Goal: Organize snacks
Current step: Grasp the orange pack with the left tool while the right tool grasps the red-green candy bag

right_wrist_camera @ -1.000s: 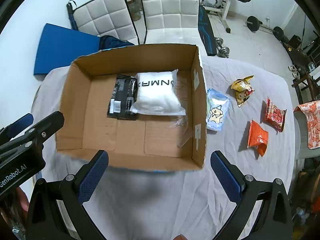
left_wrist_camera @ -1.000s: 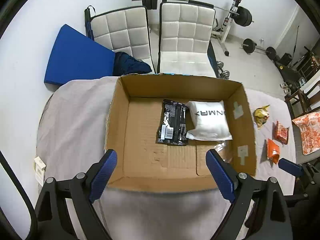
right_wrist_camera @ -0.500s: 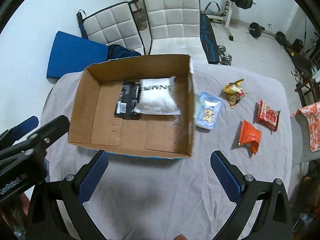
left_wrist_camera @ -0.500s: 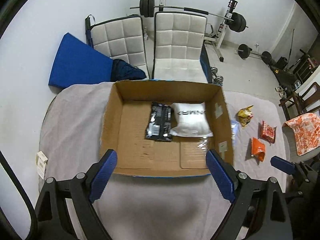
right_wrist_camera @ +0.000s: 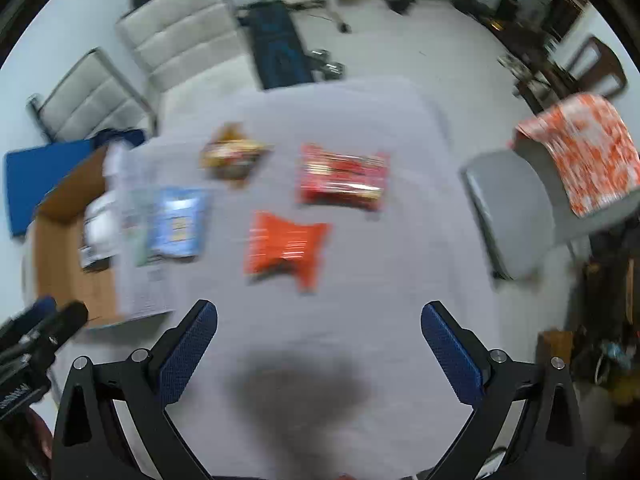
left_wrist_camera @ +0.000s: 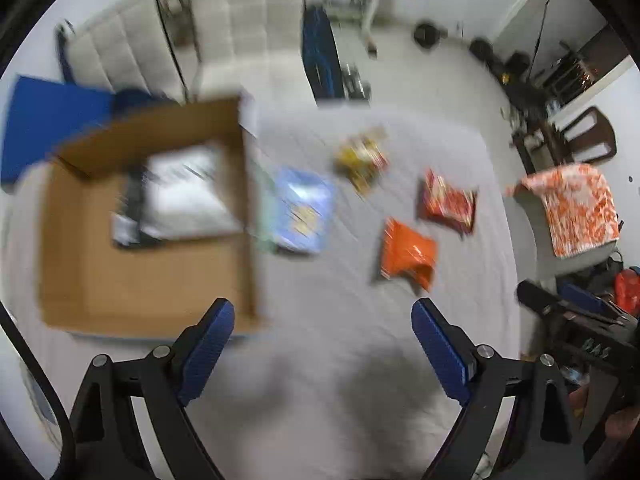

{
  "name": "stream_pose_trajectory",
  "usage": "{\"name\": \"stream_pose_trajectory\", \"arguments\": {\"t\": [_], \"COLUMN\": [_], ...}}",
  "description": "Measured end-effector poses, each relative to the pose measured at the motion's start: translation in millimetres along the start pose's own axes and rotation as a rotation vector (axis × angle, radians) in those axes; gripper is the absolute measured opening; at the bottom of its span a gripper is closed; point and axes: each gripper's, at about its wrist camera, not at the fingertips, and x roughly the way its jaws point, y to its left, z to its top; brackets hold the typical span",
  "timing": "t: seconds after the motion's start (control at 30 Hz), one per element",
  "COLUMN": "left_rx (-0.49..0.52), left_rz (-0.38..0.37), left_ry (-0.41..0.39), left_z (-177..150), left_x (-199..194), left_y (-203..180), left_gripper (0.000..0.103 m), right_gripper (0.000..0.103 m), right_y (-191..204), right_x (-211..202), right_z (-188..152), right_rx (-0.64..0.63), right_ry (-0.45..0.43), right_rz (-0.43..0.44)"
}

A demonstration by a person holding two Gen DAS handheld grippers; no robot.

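Blue-padded fingers (left_wrist_camera: 206,340) of the left gripper (left_wrist_camera: 322,344) stand wide apart with nothing between them, hanging above the grey-clothed table (left_wrist_camera: 340,360); the right gripper (right_wrist_camera: 318,346) is spread just as wide and equally empty over bare cloth in its own view. Both views are smeared with motion blur. Just beyond the left gripper, at the near left, sits the open cardboard box (left_wrist_camera: 144,280), its floor mostly bare, with a white bag (left_wrist_camera: 192,196) and a dark packet (left_wrist_camera: 130,216) lying side by side toward its far wall. Just outside the box's right wall lies a light blue snack bag (left_wrist_camera: 304,210), close against the cardboard. Further right on the cloth, apart from one another, are an orange packet (left_wrist_camera: 406,254), a red packet (left_wrist_camera: 446,204) beyond it, and a yellow-brown packet (left_wrist_camera: 362,158) farther back. From the right wrist the same four loose snacks lie ahead of the spread fingers, the orange one nearest and roughly centred, and the left gripper's black body shows at the lower left edge. Beyond the table stand two white padded chairs (left_wrist_camera: 244,20), a blue mat (left_wrist_camera: 44,120) against the wall, and weight equipment on the floor; a chair with an orange-patterned cloth (left_wrist_camera: 576,208) stands at the right.
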Motion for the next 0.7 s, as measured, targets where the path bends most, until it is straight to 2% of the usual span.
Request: {"name": "stream_pose_trajectory", "arguments": {"t": [0.13,0.23,0.37,0.57,0.6,0.67,0.7], "left_rx": [-0.018,0.021,0.097,0.182,0.189,0.206,0.207], "left_rz": [-0.037,-0.016,0.024,0.109,0.126,0.172,0.179], "left_ry": [0.118,0.142,0.165,0.268,0.272,0.261,0.256], "left_z": [9.9,21.1,35.2,45.4,45.8,45.7,45.4], "left_x": [63.5,95.7,133.2,198.8,205.0,211.0,211.5], "left_y": [-48.0,-80.3,-112.7,-134.1,-134.6,-132.1,-129.9], "left_gripper": [0.091,0.091,0.091,0.090,0.087,0.063,0.061], "right_gripper": [0.103,0.103,0.103,0.103,0.103,0.103,0.103], "right_y": [-64.2,-93.6,-110.3,-111.4,-111.9,-111.1,-108.8], "right_x": [33.1,55.3,78.6,104.6,108.4,113.6,115.4], "right_z": [18.2,32.3,44.5,57.9,60.9,65.9,68.7], "right_rx": [0.051,0.070,0.061,0.042,0.040,0.039,0.040], "right_ry": [0.046,0.076,0.100,0.129,0.133,0.139,0.139], "right_rz": [-0.008,-0.002,-0.007,0.009,0.012,0.023,0.028]}}
